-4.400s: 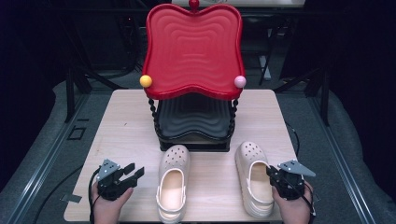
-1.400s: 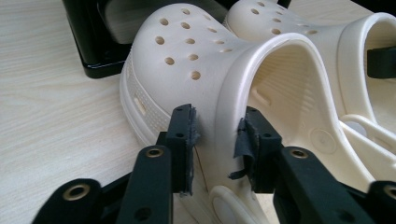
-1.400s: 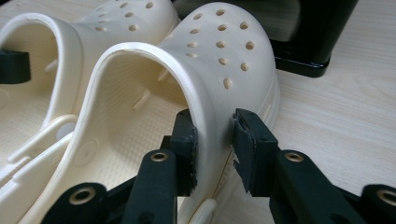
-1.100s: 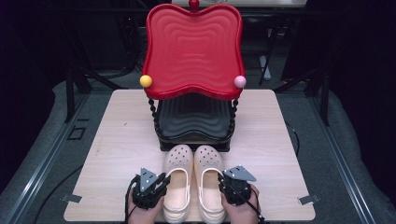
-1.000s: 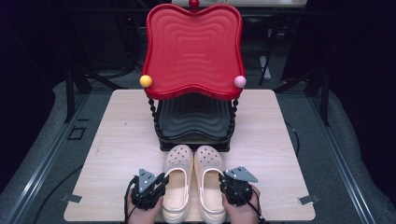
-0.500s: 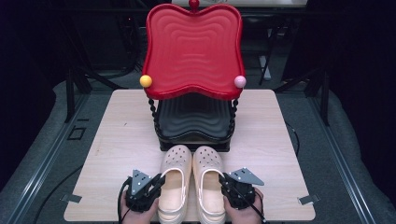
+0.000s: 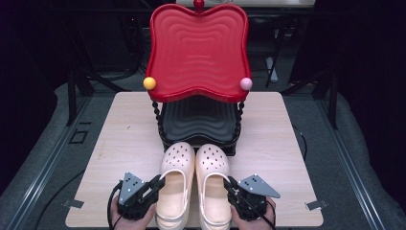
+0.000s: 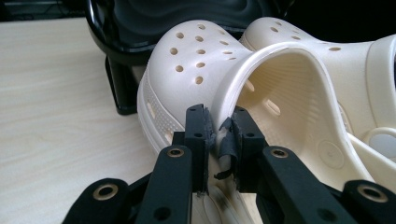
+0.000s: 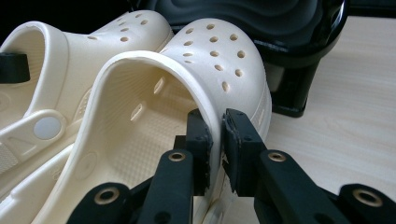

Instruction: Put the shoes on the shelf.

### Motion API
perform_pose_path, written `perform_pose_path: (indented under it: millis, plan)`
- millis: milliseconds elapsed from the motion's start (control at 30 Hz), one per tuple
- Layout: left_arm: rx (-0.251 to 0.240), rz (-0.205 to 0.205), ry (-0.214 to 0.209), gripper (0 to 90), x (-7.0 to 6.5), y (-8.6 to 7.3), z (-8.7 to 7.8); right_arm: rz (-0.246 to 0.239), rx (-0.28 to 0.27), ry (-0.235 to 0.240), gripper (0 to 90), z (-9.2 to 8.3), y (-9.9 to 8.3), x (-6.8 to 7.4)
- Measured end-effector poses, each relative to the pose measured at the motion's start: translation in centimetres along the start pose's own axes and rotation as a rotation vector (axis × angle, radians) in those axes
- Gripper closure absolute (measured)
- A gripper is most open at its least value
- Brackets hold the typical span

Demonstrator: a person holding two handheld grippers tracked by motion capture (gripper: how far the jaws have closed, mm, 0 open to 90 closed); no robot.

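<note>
The left gripper (image 8: 219,135) is clamped on the outer side wall of the left clog (image 8: 261,107), one pad inside the shoe's opening and one outside (a torn strip of black padding hangs from the inner pad). Its jaws have just been closing a little, with that rim between them. In the high view this gripper (image 7: 154,184) sits at the near edge of the table (image 7: 124,139), held by a hand (image 7: 127,221) that comes in from the bottom.

The right gripper (image 9: 217,140) mirrors it: its pads pinch the outer rim of the right clog (image 9: 154,93), one pad within the opening and one against the outside wall. From above, the right gripper (image 7: 231,186) is at that clog's outer flank, near the heel.

The two cream clogs, left (image 7: 175,184) and right (image 7: 213,184), lie side by side, touching or nearly so along their inner sides, toes pointing away from the person. Their perforated toes reach just up to the black lower tray (image 7: 198,117) of a two-tier stand at mid-table. Above it, tilted toward the camera, is the red scalloped upper tray (image 7: 197,48), with a yellow ball (image 7: 149,83) and a pink ball (image 7: 246,83) at its front corners.
</note>
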State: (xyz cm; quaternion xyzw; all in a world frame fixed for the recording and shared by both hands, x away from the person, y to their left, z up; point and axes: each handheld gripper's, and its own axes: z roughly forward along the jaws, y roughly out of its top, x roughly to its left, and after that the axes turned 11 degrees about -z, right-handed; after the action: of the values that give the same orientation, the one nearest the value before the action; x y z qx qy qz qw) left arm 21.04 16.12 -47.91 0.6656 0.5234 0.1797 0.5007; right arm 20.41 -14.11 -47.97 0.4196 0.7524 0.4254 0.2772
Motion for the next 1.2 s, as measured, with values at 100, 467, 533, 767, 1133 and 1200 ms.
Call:
perform_pose_path:
  millis: [100, 467, 533, 767, 1133, 1200]
  plan:
    - [-0.017, 0.0, -0.012, 79.6, -0.2, 0.7, -0.6, 0.005, -0.023, 0.001, 80.4, -0.4, 0.6, -0.2]
    - [-0.044, 0.035, -0.011, 79.4, -0.1, 3.1, 0.8, 0.001, -0.055, -0.004, 80.3, 0.4, 3.1, -1.1]
    - [-0.046, 0.035, -0.013, 79.4, 0.1, 3.6, 1.4, -0.006, -0.055, -0.008, 80.3, 0.9, 3.5, -1.5]
    - [-0.072, 0.059, -0.014, 79.4, 0.5, 6.0, 3.4, 0.003, -0.091, -0.031, 80.4, 2.5, 4.9, -3.4]
    - [-0.072, 0.09, -0.009, 79.2, 1.5, 8.4, 6.8, -0.014, -0.097, -0.076, 80.4, 5.5, 6.6, -5.0]
    - [-0.077, 0.092, -0.004, 79.3, 1.7, 8.6, 7.3, -0.009, -0.096, -0.077, 80.4, 6.0, 6.8, -5.3]
